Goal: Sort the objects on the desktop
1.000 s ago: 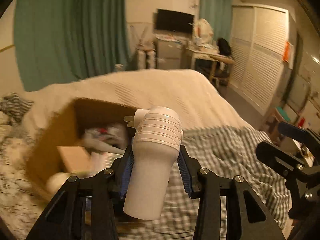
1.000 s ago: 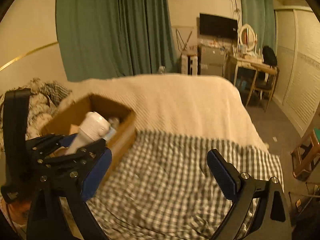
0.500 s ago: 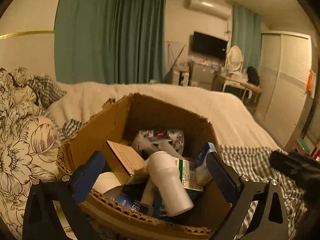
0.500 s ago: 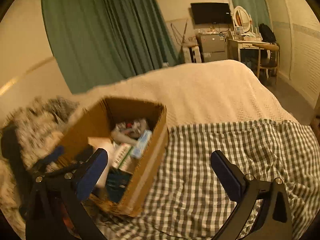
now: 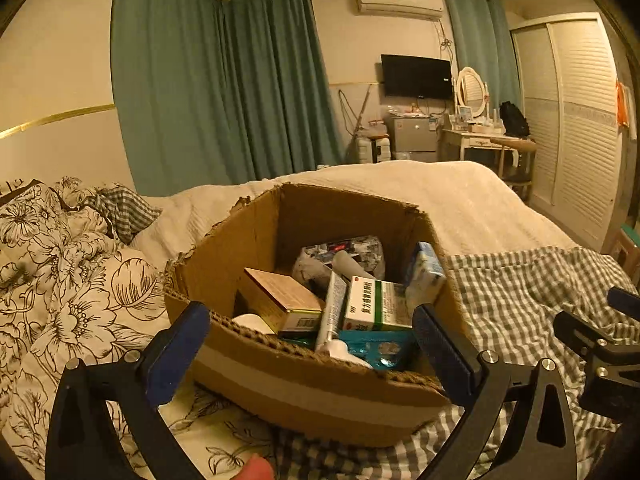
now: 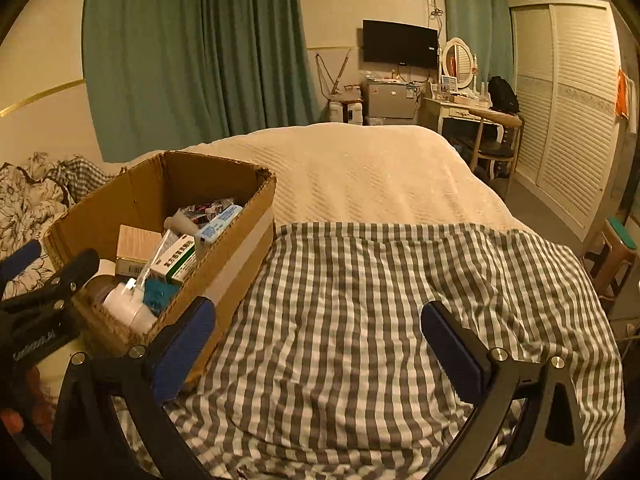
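- Bedroom, warm dim light: a bed (image 6: 360, 168) fills both views, with green curtains (image 5: 224, 92) and a wall TV (image 5: 416, 76) beyond it.
- Left gripper (image 5: 312, 344): jaws spread as wide as they go, nothing between the pads; it points down at the near wall of the box (image 5: 304, 388), which sits right ahead, between and just past the fingertips.
- Inside the box, straight ahead of the left gripper: a white bottle (image 5: 340, 350) lies at the near wall, a tube (image 5: 332, 308) slants up from it, a brown carton (image 5: 284, 300) lies toward the left finger and a green-and-white carton (image 5: 376, 304) toward the right finger.
- Further in, a blue-and-white pack (image 5: 424, 272) leans on the box's right wall and a printed bag (image 5: 348, 252) lies at the far wall.
- A teal blister pack (image 5: 376, 348) lies beside the bottle, near the right finger.
- Left of the left gripper a floral quilt (image 5: 68, 264) is bunched; a fingertip (image 5: 256, 470) shows at the bottom edge of that view.
- Right gripper (image 6: 316, 344): jaws equally wide apart and empty; it hangs over the checked cloth (image 6: 380, 320), its left finger just beside the box's near corner.
- From the right gripper the box (image 6: 240, 240) is ahead to the left, resting partly on the cloth, its contents visible over the rim.
- Part of the left gripper (image 6: 44, 296) shows at the far left of the right wrist view, close to the box's near end.
- Beyond the cloth the cream blanket (image 6: 380, 176) runs to the bed's far end; a dressing table (image 6: 468, 112) and a louvred wardrobe (image 6: 572, 112) stand off to the right.
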Demonstrator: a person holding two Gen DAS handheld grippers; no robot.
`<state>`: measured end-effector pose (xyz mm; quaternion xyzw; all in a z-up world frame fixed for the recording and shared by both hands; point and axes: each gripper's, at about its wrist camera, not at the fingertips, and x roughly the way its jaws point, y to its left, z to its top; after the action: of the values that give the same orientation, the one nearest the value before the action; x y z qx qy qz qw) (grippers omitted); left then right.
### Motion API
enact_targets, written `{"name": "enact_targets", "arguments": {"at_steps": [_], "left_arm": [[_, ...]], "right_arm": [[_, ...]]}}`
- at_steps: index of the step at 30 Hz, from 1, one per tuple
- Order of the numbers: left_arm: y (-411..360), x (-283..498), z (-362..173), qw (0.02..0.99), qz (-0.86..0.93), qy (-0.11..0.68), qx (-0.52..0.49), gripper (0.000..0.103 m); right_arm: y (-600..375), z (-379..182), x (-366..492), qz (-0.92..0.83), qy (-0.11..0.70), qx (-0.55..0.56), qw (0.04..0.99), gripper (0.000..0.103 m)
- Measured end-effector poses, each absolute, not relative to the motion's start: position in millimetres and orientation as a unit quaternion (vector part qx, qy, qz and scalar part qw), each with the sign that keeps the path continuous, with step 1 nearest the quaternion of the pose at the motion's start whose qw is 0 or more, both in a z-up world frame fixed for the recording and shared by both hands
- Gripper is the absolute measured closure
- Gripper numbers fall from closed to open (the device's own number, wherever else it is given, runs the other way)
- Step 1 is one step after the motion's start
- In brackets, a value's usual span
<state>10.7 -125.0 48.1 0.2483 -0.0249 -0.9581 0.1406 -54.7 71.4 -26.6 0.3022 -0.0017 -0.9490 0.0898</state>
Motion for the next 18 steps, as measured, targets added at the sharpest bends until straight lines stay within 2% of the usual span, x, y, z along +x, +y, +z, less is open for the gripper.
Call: {"name": "enact_targets", "arguments": {"at_steps": [7,18], "left_arm": [[-131,14,51,0.118,-0.955,0.030,0.271,0.000],[-134,1,33,0.119,-0.949,0.030,0.292,0.000]], "right_arm": [[75,-20,-46,-0.955,-0.003,0.286,0.083,0.001],[64,-35,-56,-0.951,0.009,0.297,0.084,0.001]]}}
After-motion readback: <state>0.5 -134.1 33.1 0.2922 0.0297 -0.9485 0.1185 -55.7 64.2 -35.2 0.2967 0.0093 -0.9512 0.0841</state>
